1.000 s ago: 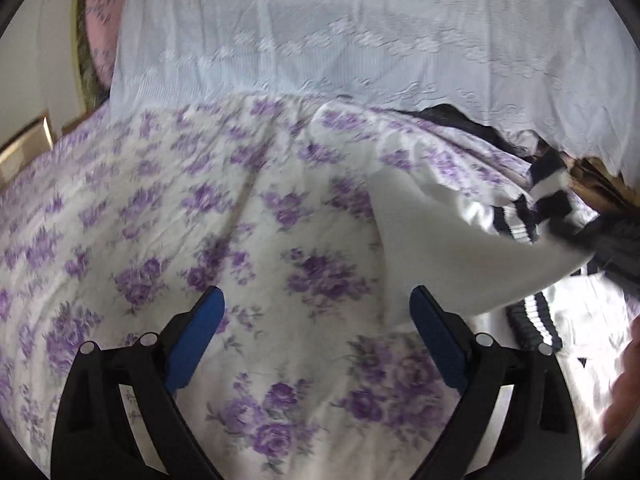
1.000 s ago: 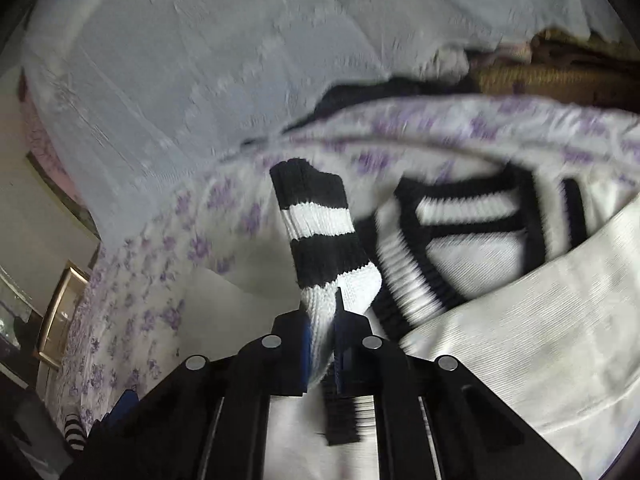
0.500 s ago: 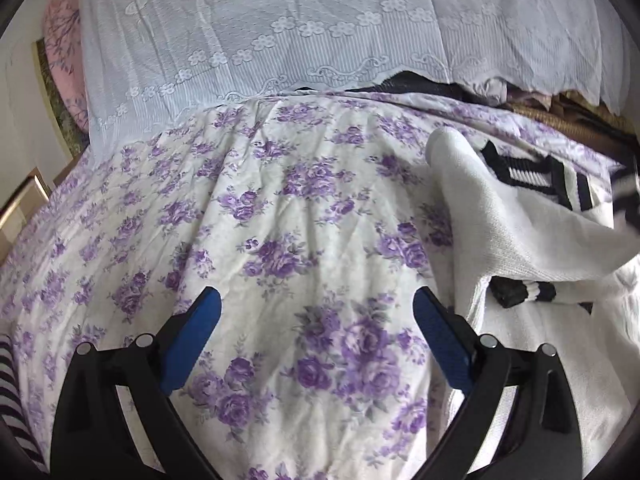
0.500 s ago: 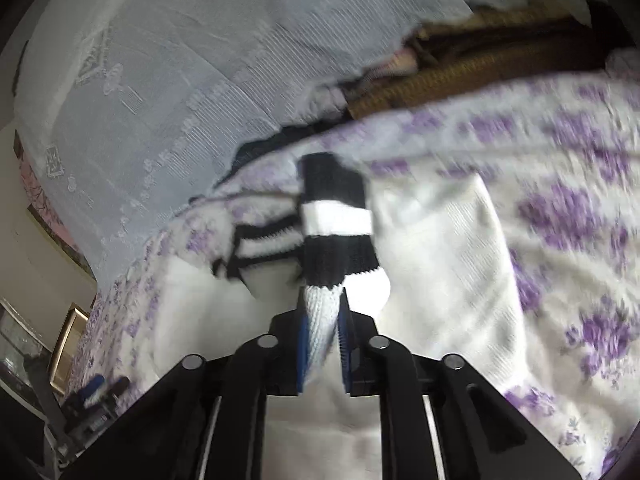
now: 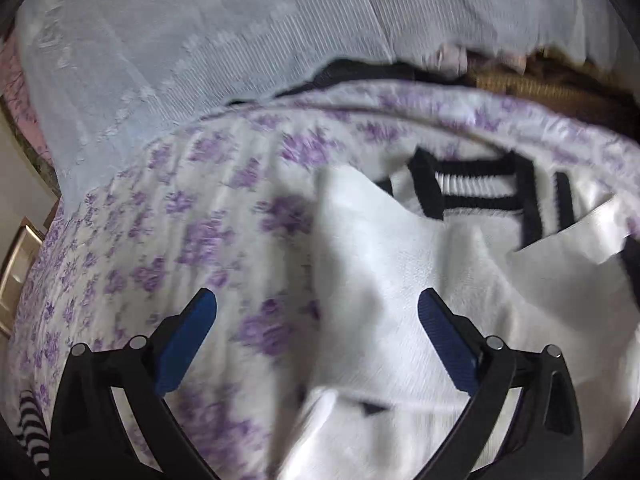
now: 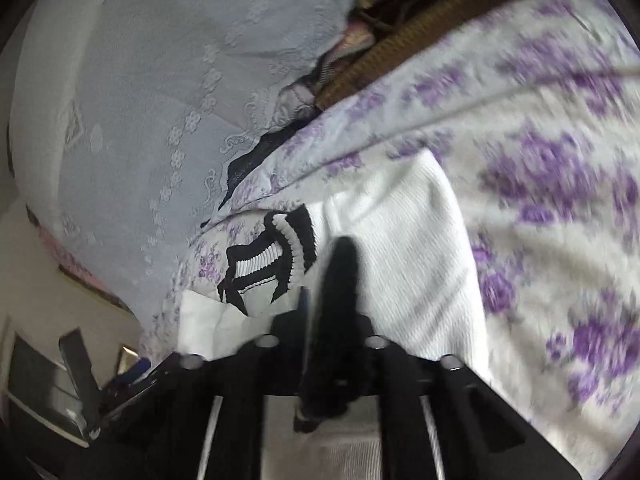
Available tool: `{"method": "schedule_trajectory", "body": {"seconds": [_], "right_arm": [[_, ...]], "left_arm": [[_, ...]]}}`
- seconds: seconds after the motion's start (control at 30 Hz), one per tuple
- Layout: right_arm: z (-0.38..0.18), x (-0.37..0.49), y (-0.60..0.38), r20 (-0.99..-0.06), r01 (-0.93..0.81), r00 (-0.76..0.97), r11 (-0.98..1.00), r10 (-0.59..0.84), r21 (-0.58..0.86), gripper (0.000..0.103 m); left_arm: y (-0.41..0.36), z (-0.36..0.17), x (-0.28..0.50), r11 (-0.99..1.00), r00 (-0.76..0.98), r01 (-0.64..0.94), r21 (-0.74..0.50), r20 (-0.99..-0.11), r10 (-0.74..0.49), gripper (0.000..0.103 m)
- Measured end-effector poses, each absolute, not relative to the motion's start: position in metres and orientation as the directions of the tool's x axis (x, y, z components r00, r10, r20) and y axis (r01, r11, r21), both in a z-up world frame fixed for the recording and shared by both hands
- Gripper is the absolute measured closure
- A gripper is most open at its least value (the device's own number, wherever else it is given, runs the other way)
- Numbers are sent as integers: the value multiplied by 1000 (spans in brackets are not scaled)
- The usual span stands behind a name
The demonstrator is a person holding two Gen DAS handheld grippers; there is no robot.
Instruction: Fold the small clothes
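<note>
1. Left gripper (image 5: 316, 306), lower centre of frame: jaws opening, nothing between them, swung from bare bedspread onto the white knit sweater with black-striped trim (image 5: 400, 280).
2. Right gripper (image 6: 326, 300): clamped on the black sleeve cuff (image 6: 338, 276), carried across the sweater.
3. Purple-flowered white bedspread (image 5: 200, 220) beneath; fold likely underway.

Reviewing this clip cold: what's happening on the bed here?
A person with two handheld grippers is folding a white knit garment with black-and-white striped trim on a purple-flowered bedsheet. The right gripper is shut on a black edge of the garment. The left gripper hangs over the garment's white edge, jaws opening, nothing pinched between them.
</note>
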State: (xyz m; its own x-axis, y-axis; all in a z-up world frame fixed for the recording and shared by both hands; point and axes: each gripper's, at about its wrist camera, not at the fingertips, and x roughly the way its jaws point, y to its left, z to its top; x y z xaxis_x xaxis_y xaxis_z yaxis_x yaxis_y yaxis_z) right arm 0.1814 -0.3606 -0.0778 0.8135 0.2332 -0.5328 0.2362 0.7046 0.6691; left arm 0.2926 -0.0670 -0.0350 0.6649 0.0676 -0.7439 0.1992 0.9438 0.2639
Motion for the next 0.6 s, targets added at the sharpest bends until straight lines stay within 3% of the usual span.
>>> {"method": "schedule_trajectory", "body": {"seconds": [0.13, 0.3, 0.37, 0.4, 0.43, 0.5, 0.6], "right_arm": [[-55, 182, -349, -497, 157, 843, 790, 205, 592, 94], [-35, 160, -350, -356, 80, 924, 841, 138, 534, 94], [-53, 175, -358, -470, 168, 878, 862, 90, 479, 91], [-80, 186, -370, -577, 254, 812, 833, 92, 491, 86], [-100, 192, -383, -624, 300, 767, 774, 152, 558, 89], [-102, 178, -406, -554, 298, 801, 651, 226, 698, 84], [-68, 147, -410, -516, 338, 855, 703, 49, 626, 77]], "left_arm": [[-59, -64, 307, 947, 645, 125, 297, -750, 150, 4], [-26, -68, 302, 970, 664, 25, 240, -729, 163, 4], [-18, -69, 298, 975, 670, -31, 219, -720, 182, 4], [-18, -73, 298, 974, 661, -32, 222, -727, 187, 4], [-22, -79, 298, 968, 648, -20, 249, -735, 202, 4], [-25, -76, 292, 961, 665, -18, 275, -714, 217, 4], [-14, -64, 284, 977, 671, -18, 212, -722, 169, 4]]}}
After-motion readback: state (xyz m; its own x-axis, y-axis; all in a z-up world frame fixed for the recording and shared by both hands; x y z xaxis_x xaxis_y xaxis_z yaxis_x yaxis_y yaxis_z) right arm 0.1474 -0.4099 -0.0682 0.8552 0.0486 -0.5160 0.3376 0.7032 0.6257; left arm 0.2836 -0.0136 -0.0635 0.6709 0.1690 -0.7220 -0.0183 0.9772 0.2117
